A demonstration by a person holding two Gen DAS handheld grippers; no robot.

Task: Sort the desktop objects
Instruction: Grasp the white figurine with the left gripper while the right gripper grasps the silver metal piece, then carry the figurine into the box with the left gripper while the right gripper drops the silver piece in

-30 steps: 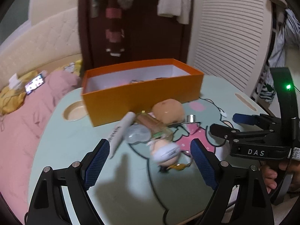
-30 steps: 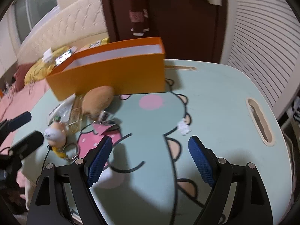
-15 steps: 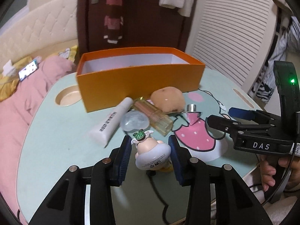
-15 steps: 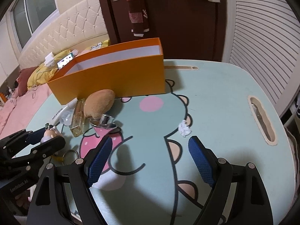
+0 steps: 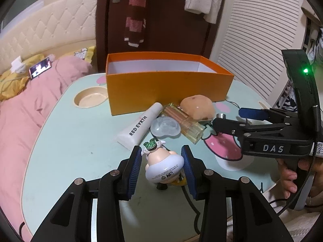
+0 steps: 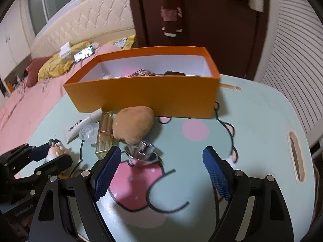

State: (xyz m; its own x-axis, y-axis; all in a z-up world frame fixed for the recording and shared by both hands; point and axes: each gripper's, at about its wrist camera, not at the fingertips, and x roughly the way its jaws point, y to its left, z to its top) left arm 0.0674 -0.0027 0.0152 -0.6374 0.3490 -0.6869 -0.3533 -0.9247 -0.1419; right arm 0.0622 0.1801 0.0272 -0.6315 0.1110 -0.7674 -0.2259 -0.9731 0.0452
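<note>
My left gripper [image 5: 161, 161] is shut on a small figurine keychain [image 5: 164, 164] with a white body and green top, held just above the table; it also shows in the right wrist view [image 6: 55, 150]. My right gripper [image 6: 160, 171] is open and empty, hovering over a small silver funnel-shaped piece [image 6: 141, 153]. An orange box [image 5: 167, 82] stands behind, with several items inside [image 6: 153, 73]. In front of it lie a white tube [image 5: 139, 126], a clear blob [image 5: 165, 126], a glass perfume bottle [image 5: 184, 122] and a tan plush lump [image 5: 196, 106].
The mint table [image 5: 70, 141] has a round cup recess [image 5: 89, 99] at the left and a slot [image 6: 295, 159] at the right. A small white crumpled scrap [image 6: 231, 158] lies by my right finger. A pink bed [image 5: 24, 104] borders the table on the left.
My left gripper closed on the figurine and lifted it slightly. My right gripper moved forward and left, toward the plush lump and the silver piece.
</note>
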